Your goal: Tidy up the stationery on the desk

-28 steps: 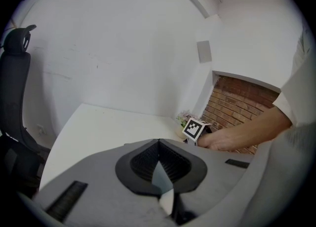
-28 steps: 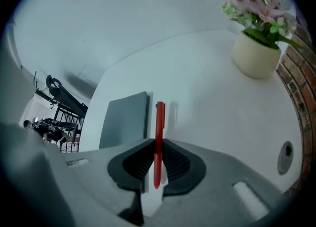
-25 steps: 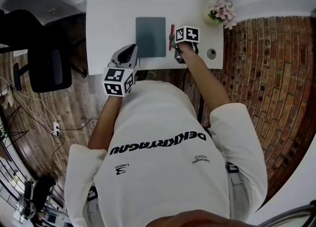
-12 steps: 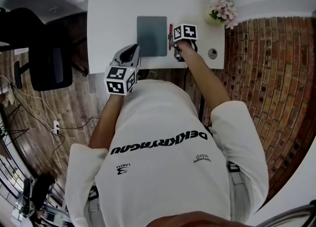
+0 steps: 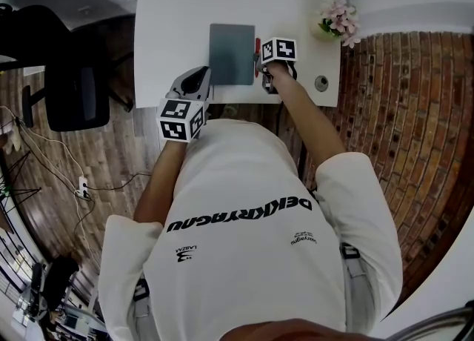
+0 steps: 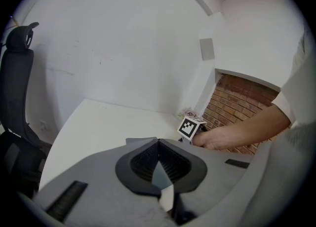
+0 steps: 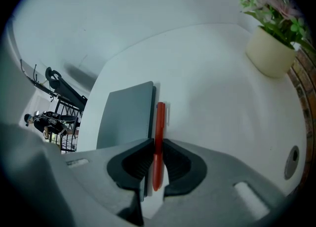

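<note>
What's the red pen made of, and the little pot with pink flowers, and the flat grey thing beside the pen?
The red pen looks like smooth plastic: even colour, slight shine. The cream flower pot looks like matt ceramic, maybe plastic: no gloss. The flat grey rectangular pad has a dull, even cover, perhaps card or soft plastic.

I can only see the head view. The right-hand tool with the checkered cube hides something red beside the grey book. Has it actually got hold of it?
Observer: Yes. The right gripper is closed on a red pen.
Operator: Where along the pen?
Observer: Near its rear end; most of it sticks out ahead, alongside the grey notebook.
Operator: And the left tool?
Observer: The left gripper has its jaws shut together, with nothing between them.
</note>
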### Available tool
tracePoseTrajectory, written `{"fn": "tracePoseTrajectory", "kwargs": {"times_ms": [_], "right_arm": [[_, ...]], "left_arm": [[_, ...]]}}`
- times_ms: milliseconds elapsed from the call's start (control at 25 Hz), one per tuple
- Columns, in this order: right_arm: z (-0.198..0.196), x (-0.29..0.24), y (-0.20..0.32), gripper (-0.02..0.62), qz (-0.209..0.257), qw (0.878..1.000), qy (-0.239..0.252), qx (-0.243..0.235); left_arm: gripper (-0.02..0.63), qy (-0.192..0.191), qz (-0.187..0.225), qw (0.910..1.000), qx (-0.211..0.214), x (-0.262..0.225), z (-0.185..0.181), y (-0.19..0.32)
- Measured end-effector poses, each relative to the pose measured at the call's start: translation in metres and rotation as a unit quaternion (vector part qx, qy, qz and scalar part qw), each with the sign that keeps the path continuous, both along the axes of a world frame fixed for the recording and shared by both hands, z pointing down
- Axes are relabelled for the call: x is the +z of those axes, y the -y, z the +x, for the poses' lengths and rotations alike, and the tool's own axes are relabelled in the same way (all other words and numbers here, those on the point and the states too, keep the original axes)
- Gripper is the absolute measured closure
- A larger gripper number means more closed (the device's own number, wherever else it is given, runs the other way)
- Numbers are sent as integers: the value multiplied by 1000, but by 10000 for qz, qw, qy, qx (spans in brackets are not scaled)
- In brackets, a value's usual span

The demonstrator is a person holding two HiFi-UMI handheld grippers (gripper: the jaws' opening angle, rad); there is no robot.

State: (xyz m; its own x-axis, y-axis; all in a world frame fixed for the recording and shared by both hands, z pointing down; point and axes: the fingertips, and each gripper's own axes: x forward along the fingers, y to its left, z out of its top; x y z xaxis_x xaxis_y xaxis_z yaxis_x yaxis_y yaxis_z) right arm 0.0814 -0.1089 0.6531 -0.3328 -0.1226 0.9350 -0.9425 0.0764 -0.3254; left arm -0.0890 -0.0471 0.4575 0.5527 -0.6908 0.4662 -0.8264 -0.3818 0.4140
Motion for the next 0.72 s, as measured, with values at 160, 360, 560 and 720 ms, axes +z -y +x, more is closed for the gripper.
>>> {"fn": "tracePoseTrajectory", "kwargs": {"times_ms": [160,360,560,720], "right_arm": [[1,-2,1,529,51,9999,51,150],[5,-10,3,518,139,9985,285,454],[12,-34,9,518,555,9962,443,507],[13,-68,15,525,1165,9904,534,511]], "left_arm": [[607,-36,-13,10000,-23,0,-3,0],[607,-71,-43,10000,-48,0,-4,0],[607,-59,27,10000,28,-5,1,-1],[607,-68,129,9998,135,-11,8,0]]}}
